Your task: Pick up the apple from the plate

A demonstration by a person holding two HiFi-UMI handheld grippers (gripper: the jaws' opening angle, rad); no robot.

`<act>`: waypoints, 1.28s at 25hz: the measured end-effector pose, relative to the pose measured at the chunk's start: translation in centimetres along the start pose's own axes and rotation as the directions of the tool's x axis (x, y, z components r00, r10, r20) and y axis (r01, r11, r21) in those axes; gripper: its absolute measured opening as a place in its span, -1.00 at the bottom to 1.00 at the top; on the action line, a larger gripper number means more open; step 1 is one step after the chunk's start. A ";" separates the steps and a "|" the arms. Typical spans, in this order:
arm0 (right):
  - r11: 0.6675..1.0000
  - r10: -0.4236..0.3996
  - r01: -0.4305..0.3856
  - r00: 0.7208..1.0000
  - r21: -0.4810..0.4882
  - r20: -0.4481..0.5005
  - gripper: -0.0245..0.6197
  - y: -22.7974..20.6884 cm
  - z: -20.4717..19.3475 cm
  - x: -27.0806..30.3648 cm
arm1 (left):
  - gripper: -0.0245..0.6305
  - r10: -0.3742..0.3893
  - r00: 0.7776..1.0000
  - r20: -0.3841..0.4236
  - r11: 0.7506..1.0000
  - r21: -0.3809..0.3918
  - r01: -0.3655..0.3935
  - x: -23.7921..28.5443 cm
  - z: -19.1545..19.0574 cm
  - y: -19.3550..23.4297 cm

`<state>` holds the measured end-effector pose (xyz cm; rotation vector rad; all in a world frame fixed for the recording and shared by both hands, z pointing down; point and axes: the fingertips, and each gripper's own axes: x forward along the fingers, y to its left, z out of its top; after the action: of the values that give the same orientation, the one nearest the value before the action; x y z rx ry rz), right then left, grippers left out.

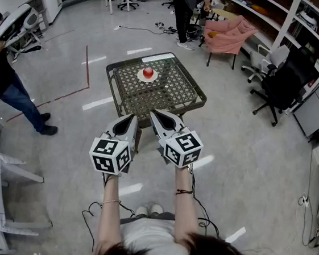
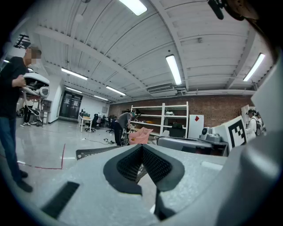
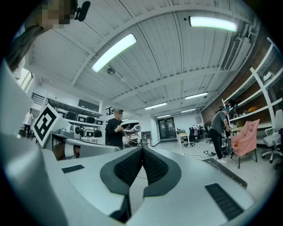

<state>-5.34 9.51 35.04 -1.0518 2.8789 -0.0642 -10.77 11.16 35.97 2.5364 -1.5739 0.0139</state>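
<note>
Well ahead of left tool (image 1: 131,118) and right tool (image 1: 156,114), apple (image 1: 148,72) on plate (image 1: 140,77), tabletop (image 1: 178,92). Held level, side by side, forearms outstretched, jaws pressed together, empty. Tabletop's near edge hidden behind tools.

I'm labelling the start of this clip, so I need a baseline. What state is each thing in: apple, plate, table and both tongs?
apple: sitting on the plate, nothing touching it
plate: flat on the table, near its far edge
table: upright, carrying the plate
left tongs: shut, empty, well away from the apple
right tongs: shut, empty, well away from the apple
</note>
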 end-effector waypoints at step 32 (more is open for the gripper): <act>0.998 0.005 -0.004 1.000 0.070 -0.021 -0.90 -7.9 -2.5 2.3 | -0.89 0.058 0.998 -0.027 0.997 -0.043 -0.059 7.0 -2.2 1.5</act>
<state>-2.26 2.02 37.95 -1.0387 2.8743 -0.1746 -8.82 4.54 38.97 2.4469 -1.6205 0.0180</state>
